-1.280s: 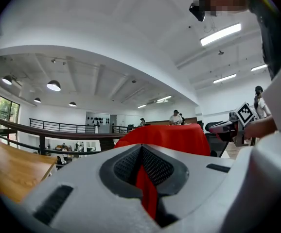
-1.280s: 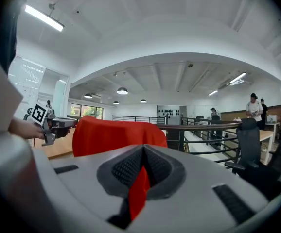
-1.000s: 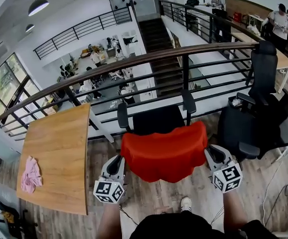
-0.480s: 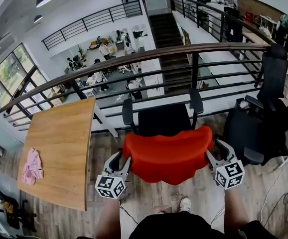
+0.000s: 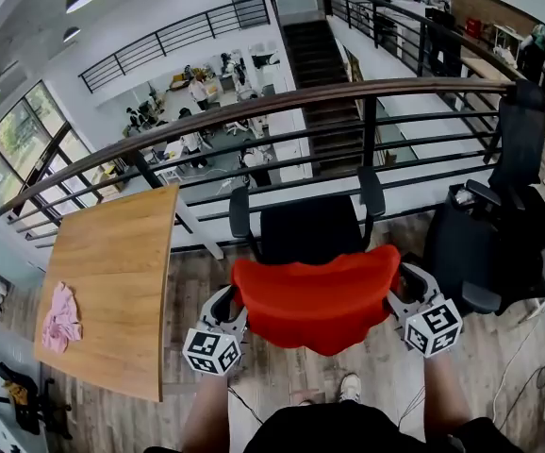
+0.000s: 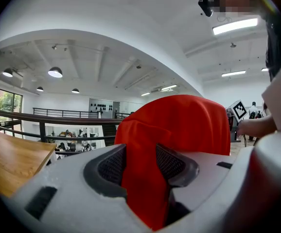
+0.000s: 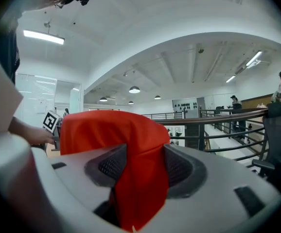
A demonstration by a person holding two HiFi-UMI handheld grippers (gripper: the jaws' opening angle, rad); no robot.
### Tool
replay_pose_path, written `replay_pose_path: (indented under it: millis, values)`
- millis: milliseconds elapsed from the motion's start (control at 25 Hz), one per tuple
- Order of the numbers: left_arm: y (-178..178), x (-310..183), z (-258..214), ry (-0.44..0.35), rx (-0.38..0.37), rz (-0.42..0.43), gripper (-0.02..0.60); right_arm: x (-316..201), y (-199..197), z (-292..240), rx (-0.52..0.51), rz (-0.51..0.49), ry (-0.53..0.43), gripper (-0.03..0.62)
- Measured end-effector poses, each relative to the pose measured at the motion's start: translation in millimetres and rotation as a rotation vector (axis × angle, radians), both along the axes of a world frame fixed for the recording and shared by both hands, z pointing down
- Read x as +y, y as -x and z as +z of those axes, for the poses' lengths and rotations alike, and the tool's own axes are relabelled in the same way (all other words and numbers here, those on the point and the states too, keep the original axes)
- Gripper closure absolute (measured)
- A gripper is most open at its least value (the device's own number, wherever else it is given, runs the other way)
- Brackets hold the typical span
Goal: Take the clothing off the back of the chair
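The red garment point(image 5: 315, 295) is lying draped over the back of the black chair point(image 5: 305, 232) at the centre of the head view, spreading from one side of the backrest to the other and hanging down toward the bottom of the frame. The chair's seat and two armrests are showing above the cloth.

The left gripper point(image 5: 229, 298) is sitting at the garment's lower left corner and the right gripper point(image 5: 403, 279) at its lower right corner, each with its marker cube toward the bottom edge of the frame.

In the left gripper view, the left gripper point(image 6: 140, 161) is opening its jaws. They are standing wide apart, with a loose fold of the red garment point(image 6: 179, 125) hanging down between the dark pads. The pads are not clamping it.

In the right gripper view, the right gripper point(image 7: 140, 166) is likewise opening. Its jaws are spread wide around a hanging edge of the garment point(image 7: 106, 130), and the cloth is falling slack between the pads.

A wooden bench point(image 5: 112, 272) is standing at the left of the head view, with a pink cloth point(image 5: 60, 314) lying on it near its left edge. A dark railing point(image 5: 282, 102) is curving across the frame behind the chair. More black office chairs point(image 5: 499, 225) are standing at the right.
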State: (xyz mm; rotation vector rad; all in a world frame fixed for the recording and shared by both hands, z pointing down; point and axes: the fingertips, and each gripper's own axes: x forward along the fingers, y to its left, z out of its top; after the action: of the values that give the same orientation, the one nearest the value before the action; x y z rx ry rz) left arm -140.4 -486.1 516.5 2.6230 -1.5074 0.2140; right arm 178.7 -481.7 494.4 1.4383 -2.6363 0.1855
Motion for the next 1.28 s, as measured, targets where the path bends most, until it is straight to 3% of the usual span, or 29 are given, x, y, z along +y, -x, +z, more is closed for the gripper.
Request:
replay_pose_path:
  millis: [200,440,1040,1280]
  values:
    - [-5.8,-3.7,-0.2,-0.013,0.005,-0.002,0.421,-3.1,4.1,-2.6,0.021,-0.029,-0.027,0.407]
    - [-8.5,-3.2,-2.3,-0.024,0.03,-0.011,0.551,1.2,5.9,-4.1,0.068,-0.038,-0.066,0.522]
    - [1.3,11.8,-23.6,-0.057,0.066,-0.066,0.557,13.9,-12.3,-27.4,0.059,0.039,-0.106,0.542]
    - [5.1,20.2,-54.0,-0.11,0.107,-0.08,0.557,19.5,-11.7,-52.3,0.033,0.024,-0.14,0.542]
